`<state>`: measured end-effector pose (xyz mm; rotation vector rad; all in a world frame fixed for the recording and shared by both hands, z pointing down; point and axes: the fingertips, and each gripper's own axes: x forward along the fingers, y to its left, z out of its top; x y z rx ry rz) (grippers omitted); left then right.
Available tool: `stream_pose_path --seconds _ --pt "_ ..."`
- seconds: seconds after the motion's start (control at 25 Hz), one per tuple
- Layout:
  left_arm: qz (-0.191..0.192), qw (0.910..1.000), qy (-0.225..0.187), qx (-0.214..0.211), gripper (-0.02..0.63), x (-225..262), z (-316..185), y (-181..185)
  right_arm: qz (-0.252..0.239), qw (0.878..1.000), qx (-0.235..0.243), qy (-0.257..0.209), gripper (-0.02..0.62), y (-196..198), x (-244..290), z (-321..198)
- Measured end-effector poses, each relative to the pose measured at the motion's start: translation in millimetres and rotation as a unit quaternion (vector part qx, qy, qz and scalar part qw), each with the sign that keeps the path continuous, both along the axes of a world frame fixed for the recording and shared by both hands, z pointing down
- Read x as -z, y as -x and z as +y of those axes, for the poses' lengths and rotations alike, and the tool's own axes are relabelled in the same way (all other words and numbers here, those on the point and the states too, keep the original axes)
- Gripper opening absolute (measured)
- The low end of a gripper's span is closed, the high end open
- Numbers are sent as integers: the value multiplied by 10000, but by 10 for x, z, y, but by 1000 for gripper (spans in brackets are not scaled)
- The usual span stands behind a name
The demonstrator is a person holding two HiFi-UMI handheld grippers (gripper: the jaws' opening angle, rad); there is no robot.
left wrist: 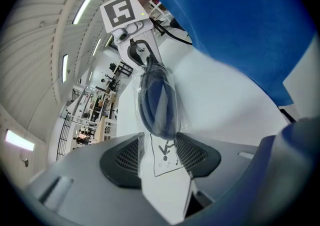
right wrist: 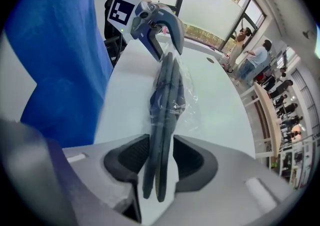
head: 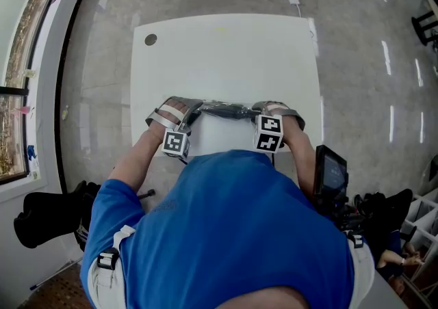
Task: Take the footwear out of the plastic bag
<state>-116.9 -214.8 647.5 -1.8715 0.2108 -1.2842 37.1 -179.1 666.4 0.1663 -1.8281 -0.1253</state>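
Observation:
A clear plastic bag (head: 226, 111) with dark blue footwear (left wrist: 157, 102) inside hangs stretched between my two grippers, just above the near edge of the white table (head: 226, 55). My left gripper (left wrist: 162, 157) is shut on the bag's flat printed end. In the right gripper view, my right gripper (right wrist: 160, 162) is shut on the footwear (right wrist: 164, 105), and the two dark soles stand on edge between its pads, poking out behind them. In the head view, the left gripper (head: 194, 111) and the right gripper (head: 259, 109) face each other, each at one end of the bag.
A round hole (head: 150, 39) sits near the table's far left corner. A black bag (head: 48, 215) lies on the floor at the left, and a dark device (head: 332, 171) stands at the right. People (right wrist: 255, 60) stand far off by the windows.

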Motion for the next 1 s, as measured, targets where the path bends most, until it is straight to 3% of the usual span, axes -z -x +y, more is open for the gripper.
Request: stream_pose_path --seconds 0.36,0.6,1.0 --pt "75 9999 103 -22 206 -4 -3 12 -52 9995 -292 47 84 -69 -62 -54" --pt "55 9996 263 107 196 -66 -40 149 55 9980 -612 139 78 -388 -60 -68" --pt "35 9990 150 426 195 -46 -193 329 112 9919 -1260 135 75 -797 -61 -41"
